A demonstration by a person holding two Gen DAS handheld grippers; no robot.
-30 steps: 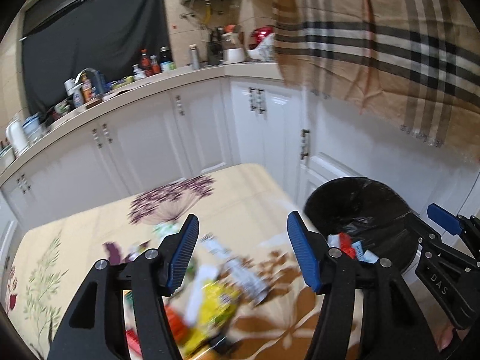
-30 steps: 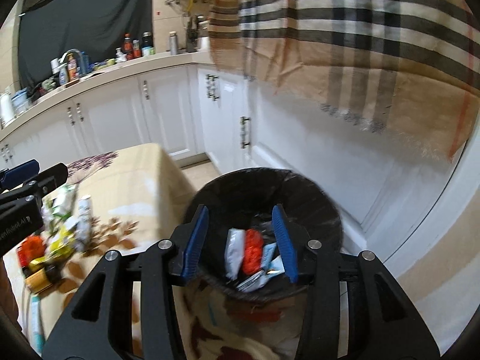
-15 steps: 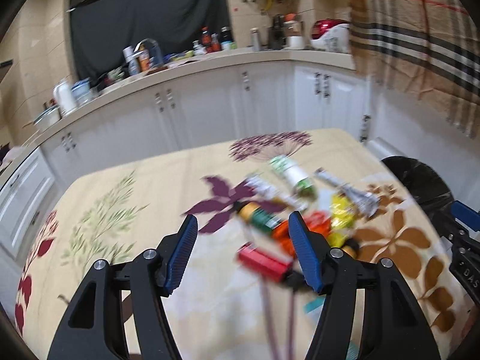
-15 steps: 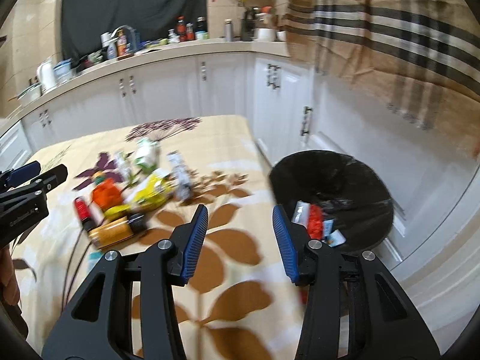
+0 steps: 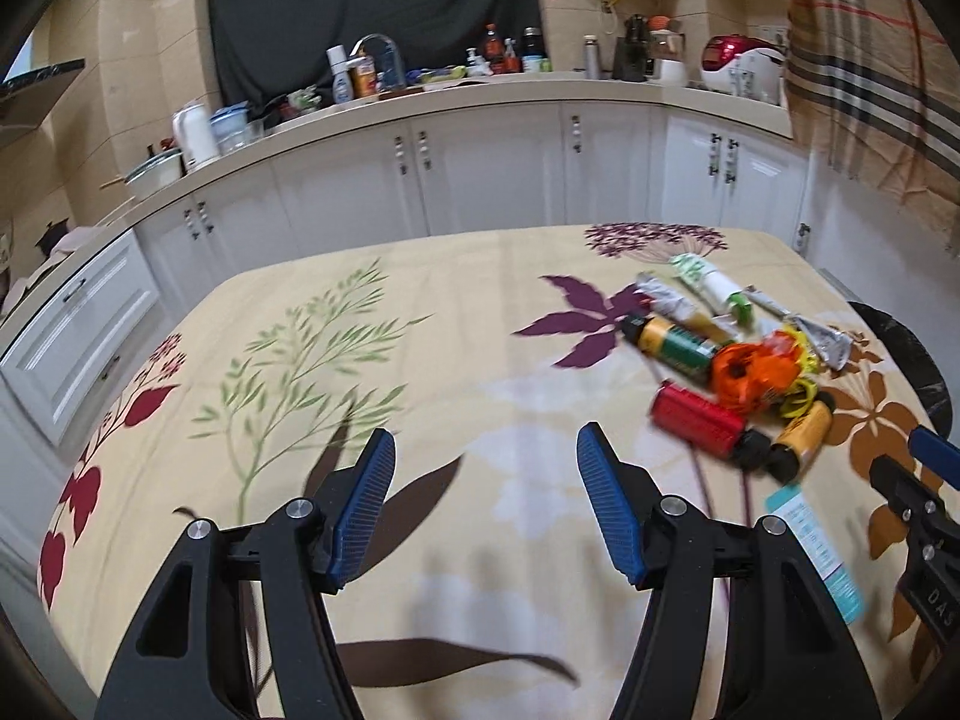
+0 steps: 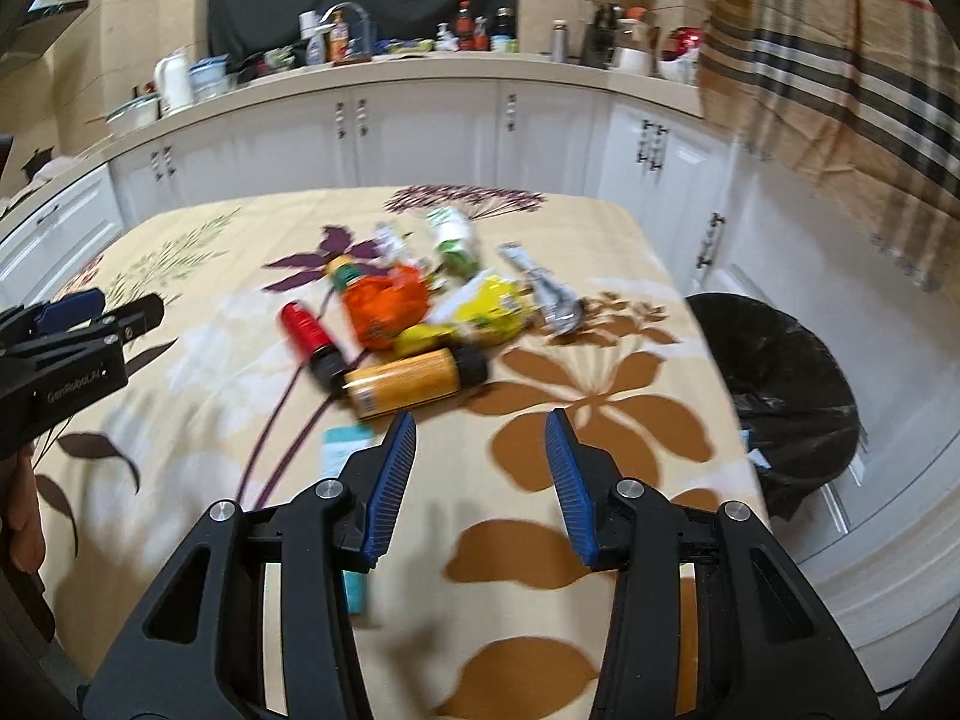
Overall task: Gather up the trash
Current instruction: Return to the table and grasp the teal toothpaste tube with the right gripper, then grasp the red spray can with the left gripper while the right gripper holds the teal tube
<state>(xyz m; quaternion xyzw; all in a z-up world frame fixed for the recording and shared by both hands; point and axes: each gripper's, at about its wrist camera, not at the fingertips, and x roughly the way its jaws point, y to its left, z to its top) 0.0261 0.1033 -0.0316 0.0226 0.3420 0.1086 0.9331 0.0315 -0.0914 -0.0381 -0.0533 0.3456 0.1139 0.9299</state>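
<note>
From the left wrist, the left gripper [image 5: 486,501] hangs with jaws apart and empty over the floral tablecloth [image 5: 372,360]; the trash pile [image 5: 738,360] lies to its right. From the right wrist, the right gripper [image 6: 480,474] is likewise parted and empty, just short of an orange bottle [image 6: 408,387], with the black-lined bin [image 6: 786,384] beside the table.

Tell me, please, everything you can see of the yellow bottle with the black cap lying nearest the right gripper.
The yellow bottle lies on its side on the floral tablecloth, at the near edge of the trash pile. It looks like plastic, with a yellow-orange label and a black cap pointing toward the bin side. Its other end meets the red bottle's black cap. Yellow wrappers lie just behind it. Motion blur hides the label print. No gripper touches it.
</note>
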